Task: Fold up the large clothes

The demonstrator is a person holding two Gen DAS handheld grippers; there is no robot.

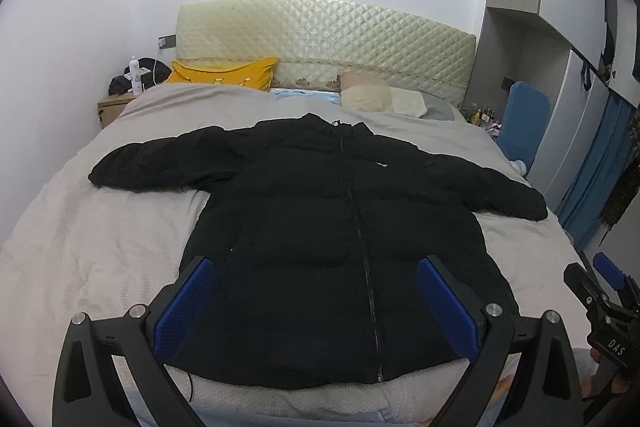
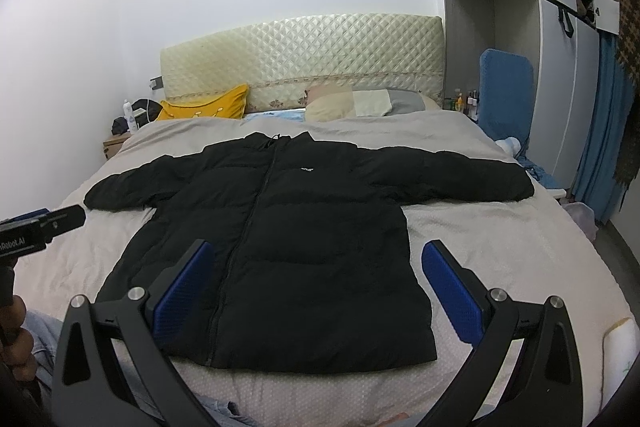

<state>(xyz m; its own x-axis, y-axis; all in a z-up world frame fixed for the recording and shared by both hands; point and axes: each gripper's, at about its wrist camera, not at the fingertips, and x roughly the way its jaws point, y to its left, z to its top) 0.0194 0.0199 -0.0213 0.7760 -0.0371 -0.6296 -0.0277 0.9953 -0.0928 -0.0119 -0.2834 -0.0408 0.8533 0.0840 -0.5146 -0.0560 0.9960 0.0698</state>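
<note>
We see a black puffer jacket (image 1: 332, 239) spread flat, front side up and zipped, across a bed covered by a pale grey blanket (image 1: 92, 251). Its collar points toward the quilted cream headboard (image 1: 328, 39); both sleeves stretch out sideways, and the hem lies nearest us, close to the foot of the bed.

The left gripper (image 1: 316, 303) hangs above the lower half of the jacket with its blue pads wide apart, holding nothing. The right gripper (image 2: 318, 291) hangs above the hem on the other side, its pads equally spread and empty. Neither appears to touch the fabric.

We judge that folding has not begun: the jacket is laid out and smoothed, and the first fold is still to come. The next move probably calls for each gripper to travel outward to a sleeve or side edge, pinch thick padded fabric firmly, and carry it inward over the body.

Some things we cannot make out. The jacket's black surface hides most seams and creases. A small white mark (image 2: 307, 169) on the chest is too small to read. The near edge of the bed is cut off behind the gripper frames, and the clutter on the bedside table (image 1: 116, 105) is indistinct.
</note>
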